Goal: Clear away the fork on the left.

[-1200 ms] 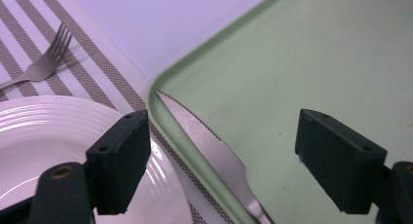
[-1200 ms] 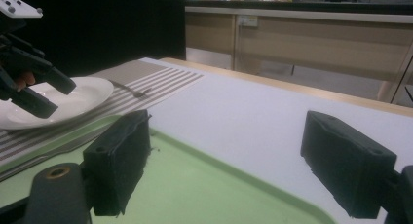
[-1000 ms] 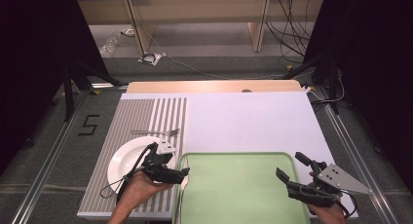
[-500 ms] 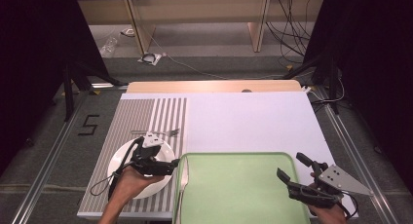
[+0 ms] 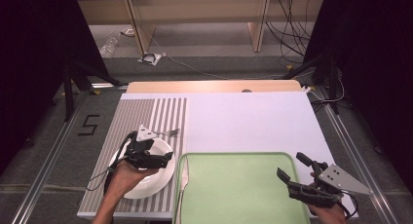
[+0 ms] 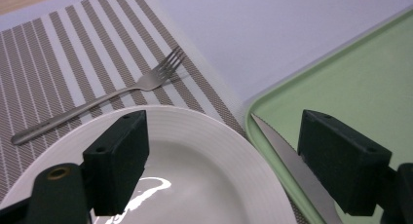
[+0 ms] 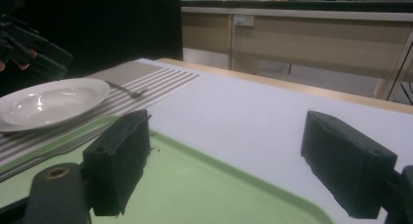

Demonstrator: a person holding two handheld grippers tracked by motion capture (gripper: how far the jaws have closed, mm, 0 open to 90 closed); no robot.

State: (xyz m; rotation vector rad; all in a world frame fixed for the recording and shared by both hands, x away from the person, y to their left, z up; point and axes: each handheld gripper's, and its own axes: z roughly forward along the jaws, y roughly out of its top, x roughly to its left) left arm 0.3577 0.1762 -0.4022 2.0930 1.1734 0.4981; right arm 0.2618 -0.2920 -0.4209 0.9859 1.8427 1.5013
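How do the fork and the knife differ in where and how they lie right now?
The fork lies on the striped placemat, just beyond the plate; the knife lies inside the green tray, along its left edge. In the high view the fork runs across the table, while the knife runs front to back. Both are plain metal and lie flat, untouched by either gripper.

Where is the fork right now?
The fork lies on the striped placemat at the table's left side, just beyond the white plate, tines pointing toward the green tray. The left gripper hovers over the plate.
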